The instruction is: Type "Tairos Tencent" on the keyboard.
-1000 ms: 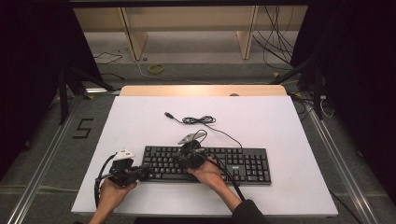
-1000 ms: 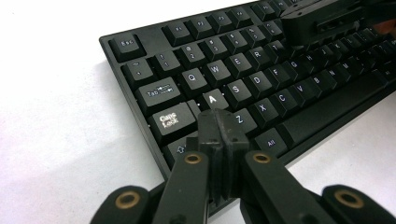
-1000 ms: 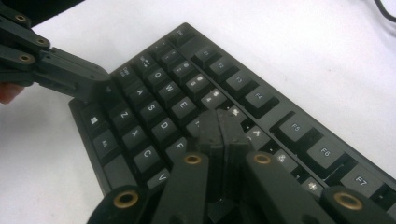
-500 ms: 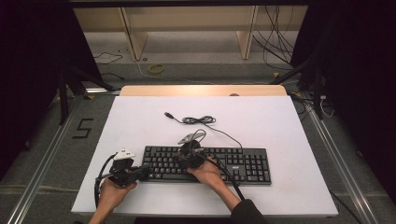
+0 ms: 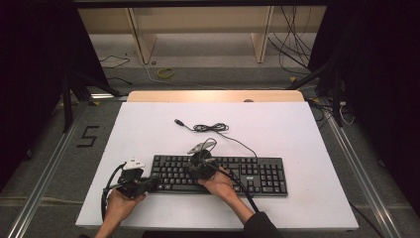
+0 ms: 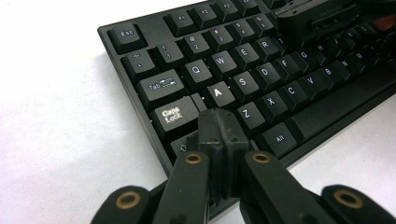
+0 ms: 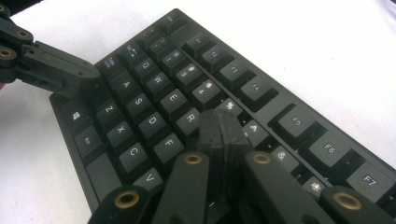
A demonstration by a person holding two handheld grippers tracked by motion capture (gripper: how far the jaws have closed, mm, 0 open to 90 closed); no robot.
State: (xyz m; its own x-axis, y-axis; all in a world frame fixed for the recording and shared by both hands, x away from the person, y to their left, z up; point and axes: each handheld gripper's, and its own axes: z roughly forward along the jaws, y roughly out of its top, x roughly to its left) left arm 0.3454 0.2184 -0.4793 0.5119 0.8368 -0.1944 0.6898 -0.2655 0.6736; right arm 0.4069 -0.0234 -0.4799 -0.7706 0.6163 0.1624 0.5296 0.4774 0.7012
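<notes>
A black keyboard (image 5: 247,174) lies on the white table (image 5: 297,129), near its front edge. My left gripper (image 5: 154,181) is at the keyboard's left end. In the left gripper view, that gripper (image 6: 219,125) is shut, with its tips low over the keys between Caps Lock (image 6: 172,115) and Z. My right gripper (image 5: 191,169) is over the letter keys. In the right gripper view it (image 7: 222,127) is shut, with its tips beside the R key (image 7: 190,117). Neither gripper holds anything. I cannot tell whether either tip touches a key.
The keyboard's thin black cable (image 5: 212,128) lies coiled behind it and ends in a USB plug (image 5: 177,121). A wooden strip (image 5: 213,96) runs along the table's far edge. Metal rails, loose cables and shelf legs stand on the floor around the table.
</notes>
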